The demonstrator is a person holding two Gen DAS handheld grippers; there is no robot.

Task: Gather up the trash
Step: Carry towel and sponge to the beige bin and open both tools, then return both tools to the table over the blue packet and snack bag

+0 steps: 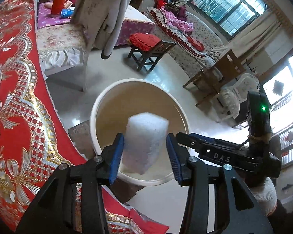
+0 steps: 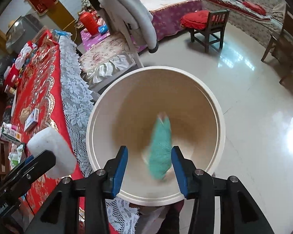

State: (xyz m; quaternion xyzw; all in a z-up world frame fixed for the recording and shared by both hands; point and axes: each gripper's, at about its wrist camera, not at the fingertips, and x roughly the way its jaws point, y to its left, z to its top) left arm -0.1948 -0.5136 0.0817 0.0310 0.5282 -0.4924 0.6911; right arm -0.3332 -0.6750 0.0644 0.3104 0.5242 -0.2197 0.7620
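Observation:
A white foam block (image 1: 144,144) sits between the blue pads of my left gripper (image 1: 145,156), above the open cream bin (image 1: 99,105); the left pad touches it, a small gap shows at the right pad. In the right wrist view the same foam block (image 2: 50,152) is at the tip of the left gripper (image 2: 29,167), over the table edge. My right gripper (image 2: 149,163) is open above the bin (image 2: 216,105). A blurred teal wrapper (image 2: 161,148) is in the air inside the bin, free of the pads.
A table with a red and gold cloth (image 1: 13,101) and lace edge (image 2: 74,97) stands left of the bin, with small boxes (image 2: 32,118) and packets on it. A covered chair (image 2: 107,58) is behind the bin; a wooden stool with red cushion (image 2: 205,23) stands on the tiled floor.

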